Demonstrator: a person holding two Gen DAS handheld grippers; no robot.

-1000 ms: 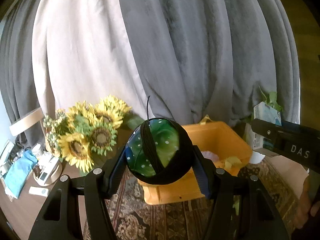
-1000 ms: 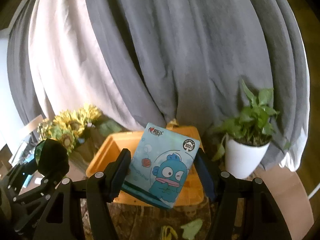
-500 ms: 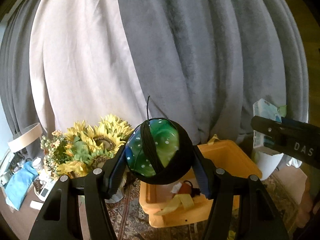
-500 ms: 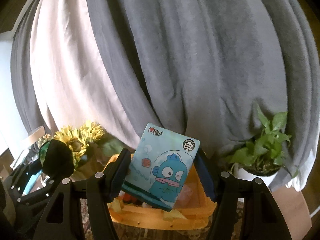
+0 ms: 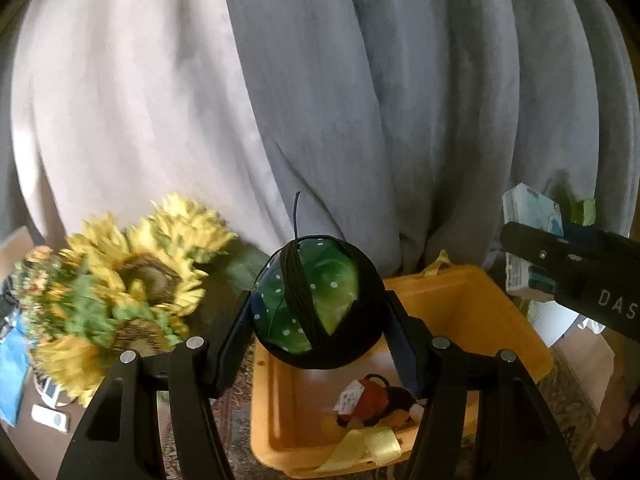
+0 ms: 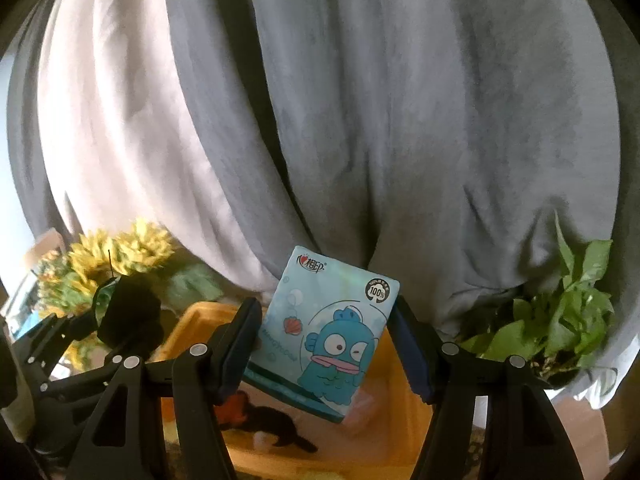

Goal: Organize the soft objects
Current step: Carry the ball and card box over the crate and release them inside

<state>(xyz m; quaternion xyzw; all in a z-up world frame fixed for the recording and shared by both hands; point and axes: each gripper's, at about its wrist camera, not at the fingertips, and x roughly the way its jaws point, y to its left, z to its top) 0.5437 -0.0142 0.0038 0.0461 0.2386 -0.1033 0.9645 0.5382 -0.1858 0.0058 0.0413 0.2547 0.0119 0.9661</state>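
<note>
My left gripper point(image 5: 320, 304) is shut on a round green ball with white dots point(image 5: 320, 296), wrapped in a black band and cord. It hangs over the near left part of an orange bin point(image 5: 472, 312). My right gripper point(image 6: 326, 336) is shut on a light blue tissue pack with a blue cartoon fish point(image 6: 328, 332), held above the same orange bin point(image 6: 392, 432). Inside the bin lie a red and black plush toy point(image 5: 376, 400) and a yellow ribbon point(image 5: 364, 448). The right gripper with its tissue pack point(image 5: 528, 216) shows at the right edge of the left wrist view.
Sunflowers point(image 5: 132, 280) stand left of the bin. A potted green plant point(image 6: 560, 320) in a white pot stands to its right. Grey and white curtains point(image 6: 360, 120) hang close behind. The bin rests on a patterned rug point(image 5: 236, 400). Small items point(image 5: 48, 416) lie at far left.
Both grippers have moved forward toward the bin, still holding the ball and the tissue pack. The bin's inside with the plush toy now shows beneath them.
</note>
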